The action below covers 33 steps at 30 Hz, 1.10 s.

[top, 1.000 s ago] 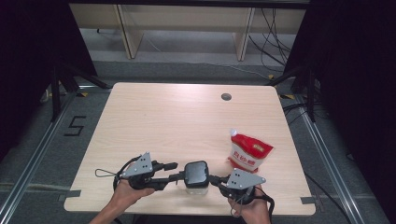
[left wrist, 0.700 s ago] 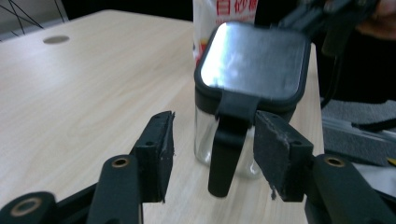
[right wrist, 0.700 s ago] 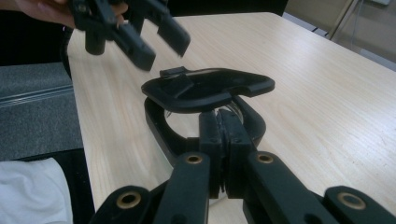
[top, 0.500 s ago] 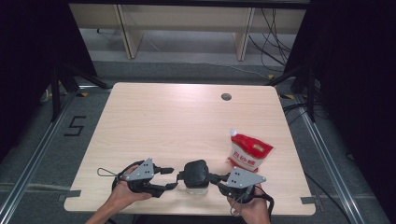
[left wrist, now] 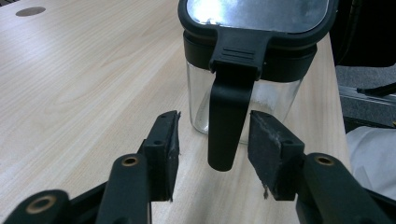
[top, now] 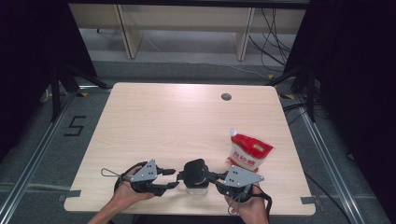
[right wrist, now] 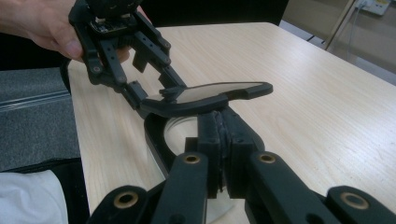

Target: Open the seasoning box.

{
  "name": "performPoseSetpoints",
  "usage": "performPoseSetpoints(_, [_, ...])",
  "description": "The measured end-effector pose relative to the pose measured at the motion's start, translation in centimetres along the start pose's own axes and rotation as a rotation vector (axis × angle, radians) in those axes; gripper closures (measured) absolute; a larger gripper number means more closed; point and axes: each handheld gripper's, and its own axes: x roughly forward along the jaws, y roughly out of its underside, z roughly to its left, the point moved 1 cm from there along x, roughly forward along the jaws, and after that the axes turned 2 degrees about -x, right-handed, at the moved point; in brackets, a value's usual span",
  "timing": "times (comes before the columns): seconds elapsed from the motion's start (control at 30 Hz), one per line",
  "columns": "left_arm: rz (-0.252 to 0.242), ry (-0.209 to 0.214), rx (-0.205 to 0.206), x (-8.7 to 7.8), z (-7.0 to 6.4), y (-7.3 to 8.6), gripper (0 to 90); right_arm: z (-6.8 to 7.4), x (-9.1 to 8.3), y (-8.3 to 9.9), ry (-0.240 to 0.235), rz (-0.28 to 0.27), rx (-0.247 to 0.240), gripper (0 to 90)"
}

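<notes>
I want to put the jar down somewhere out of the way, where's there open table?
Open wood runs from the jar back to the cable hole, and across the left half. The front edge is crowded: left gripper, right gripper, with the red pouch to the right.

A "5" is marked on the floor (top: pixel 74 126) left of the table.

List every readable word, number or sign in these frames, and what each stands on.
"5": black mark on the floor left of the table.
White characters on the red band of the red-and-white pouch: too blurred to read.
Glass jar with black lid: no text visible.
</notes>
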Motion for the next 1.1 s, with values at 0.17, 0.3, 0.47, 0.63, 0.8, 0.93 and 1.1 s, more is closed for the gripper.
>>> performPoseSetpoints(0.17, [0.009, 0.005, 0.018, 0.3, -0.1, 0.1, 55.8, 0.1, 0.2, -0.3, 0.001, -0.003, -0.002, 88.2])
performPoseSetpoints(0.3, [0.026, 0.008, 0.035, 0.5, -0.2, 0.2, 58.1, 0.1, 0.3, -0.6, -0.003, -0.006, -0.009, 88.2])
performPoseSetpoints(0.47, [0.02, 0.023, 0.066, 0.8, -0.2, 0.4, 66.2, 0.2, 0.4, -0.9, -0.006, -0.014, -0.016, 88.2])
performPoseSetpoints(0.63, [0.019, 0.021, 0.086, 1.1, -0.3, 0.6, 72.3, 0.3, 0.5, -1.2, -0.006, -0.014, -0.015, 88.1])
performPoseSetpoints(0.8, [0.027, 0.018, 0.1, 1.1, -0.3, 0.5, 73.0, 0.4, 0.7, -1.5, -0.003, -0.021, -0.02, 88.2])
performPoseSetpoints(0.93, [0.027, 0.016, 0.101, 1.1, -0.3, 0.5, 73.1, 0.5, 1.0, -1.8, -0.014, -0.029, -0.026, 88.2])
performPoseSetpoints(1.1, [0.035, 0.01, 0.112, 1.1, -0.2, 0.5, 73.2, 0.7, 1.3, -2.4, -0.019, -0.037, -0.035, 88.2])
